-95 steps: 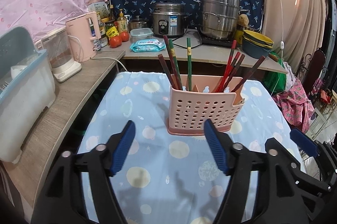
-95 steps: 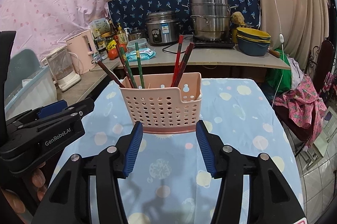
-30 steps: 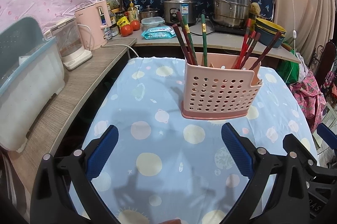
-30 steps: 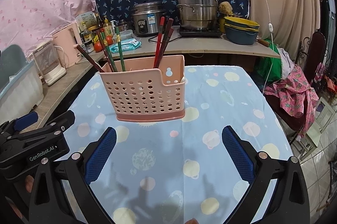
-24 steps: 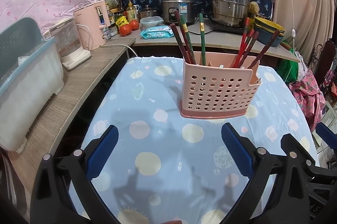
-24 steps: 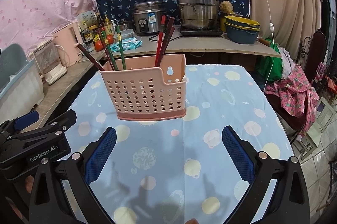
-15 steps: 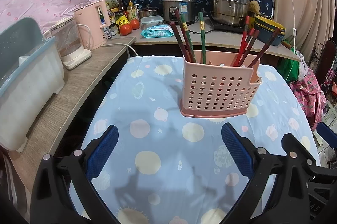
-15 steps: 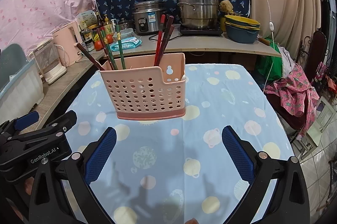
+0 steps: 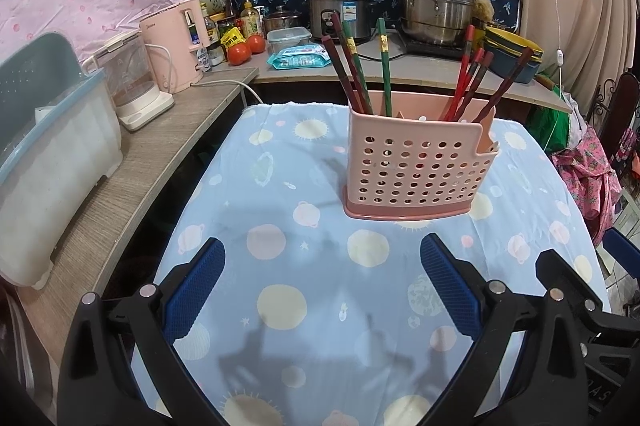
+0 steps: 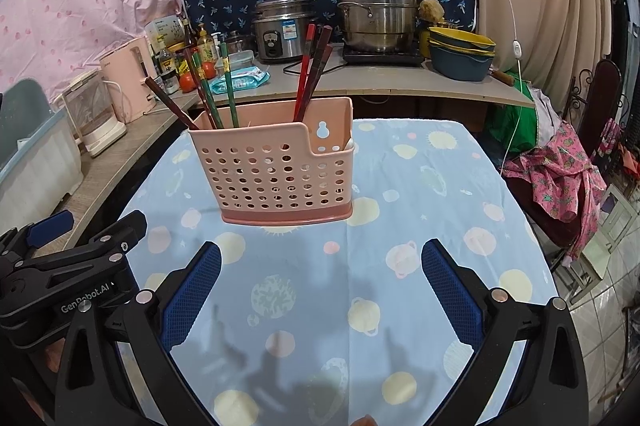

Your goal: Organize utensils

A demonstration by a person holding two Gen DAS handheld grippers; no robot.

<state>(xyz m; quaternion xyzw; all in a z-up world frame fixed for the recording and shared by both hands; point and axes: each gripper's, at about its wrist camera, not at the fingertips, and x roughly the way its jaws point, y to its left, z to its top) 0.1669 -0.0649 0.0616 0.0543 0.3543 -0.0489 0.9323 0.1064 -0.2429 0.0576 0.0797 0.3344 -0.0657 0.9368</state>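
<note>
A pink perforated utensil holder (image 9: 416, 166) stands upright toward the far middle of a table covered with a blue planet-print cloth (image 9: 320, 290), with red, green and dark chopsticks (image 9: 362, 66) leaning out of its compartments. The left gripper (image 9: 322, 282) and the right gripper (image 10: 320, 282) both hover above the near part of the cloth, well short of the holder, each with its blue-padded jaws spread wide and nothing between them. Beyond the table, a counter carries a rice cooker (image 9: 340, 6) and a steel steamer pot (image 9: 438, 2).
</note>
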